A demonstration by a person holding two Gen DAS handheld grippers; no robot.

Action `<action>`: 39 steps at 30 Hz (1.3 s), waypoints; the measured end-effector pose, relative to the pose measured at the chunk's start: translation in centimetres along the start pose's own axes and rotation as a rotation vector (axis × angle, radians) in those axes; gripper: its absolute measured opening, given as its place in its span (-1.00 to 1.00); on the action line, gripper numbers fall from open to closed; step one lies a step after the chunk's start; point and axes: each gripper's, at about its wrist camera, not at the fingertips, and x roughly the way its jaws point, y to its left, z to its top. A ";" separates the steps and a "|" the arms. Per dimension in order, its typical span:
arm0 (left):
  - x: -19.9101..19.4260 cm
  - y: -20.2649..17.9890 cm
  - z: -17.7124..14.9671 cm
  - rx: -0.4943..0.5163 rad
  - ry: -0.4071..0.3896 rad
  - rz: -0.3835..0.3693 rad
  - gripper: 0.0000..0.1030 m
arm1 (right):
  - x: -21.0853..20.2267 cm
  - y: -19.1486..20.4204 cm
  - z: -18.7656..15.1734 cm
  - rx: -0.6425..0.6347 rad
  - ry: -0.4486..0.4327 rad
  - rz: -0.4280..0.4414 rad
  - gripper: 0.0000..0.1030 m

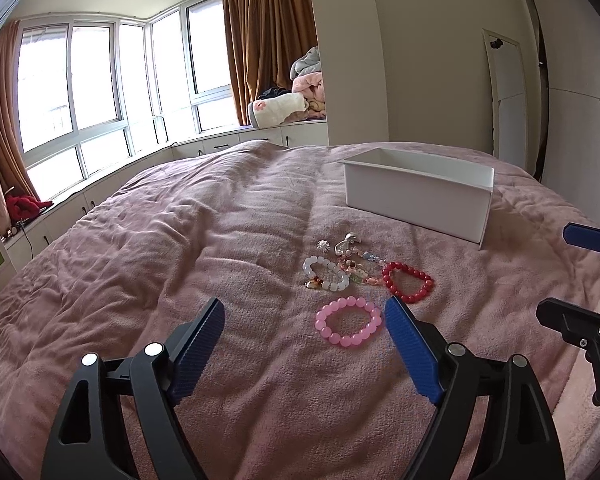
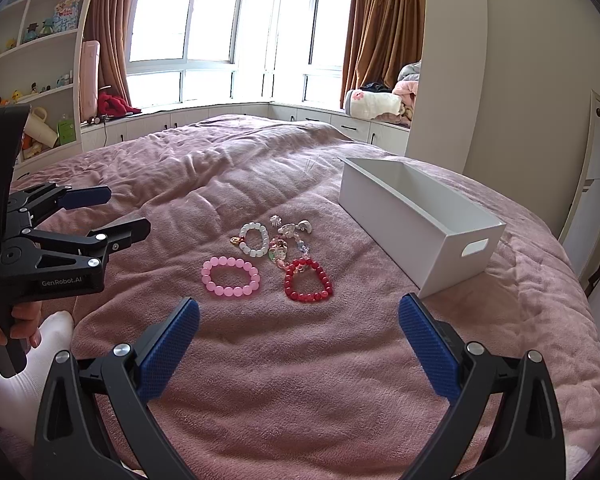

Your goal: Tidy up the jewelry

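A cluster of jewelry lies on the pink bedspread (image 1: 180, 260): a pink bead bracelet (image 1: 348, 322) (image 2: 231, 275), a red bead bracelet (image 1: 408, 282) (image 2: 308, 280), a white bead bracelet (image 1: 326, 279) (image 2: 254, 239), a mixed bead string (image 1: 354, 269) (image 2: 284, 252) and small silver pieces (image 1: 346, 242) (image 2: 296, 227). An empty white box (image 1: 418, 194) (image 2: 416, 216) stands behind and right of them. My left gripper (image 1: 304, 312) (image 2: 128, 214) is open, just short of the pink bracelet. My right gripper (image 2: 300, 312) (image 1: 556, 272) is open, near the red bracelet.
The bed fills both views. Windows with brown curtains (image 1: 268, 40) and a sill with folded blankets (image 2: 380, 104) lie beyond. Shelves with toys (image 2: 32, 60) stand at the left. A socked foot (image 2: 32, 360) rests at the bed's near left.
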 end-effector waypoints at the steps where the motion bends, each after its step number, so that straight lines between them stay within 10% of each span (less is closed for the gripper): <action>1: 0.0 0.0 0.0 0.001 0.000 -0.001 0.69 | 0.0 0.0 0.0 0.000 0.000 0.000 0.91; 39: 2.8 0.7 1.3 -0.004 0.084 -0.018 0.90 | 3.0 -0.7 2.5 0.035 0.015 0.082 0.91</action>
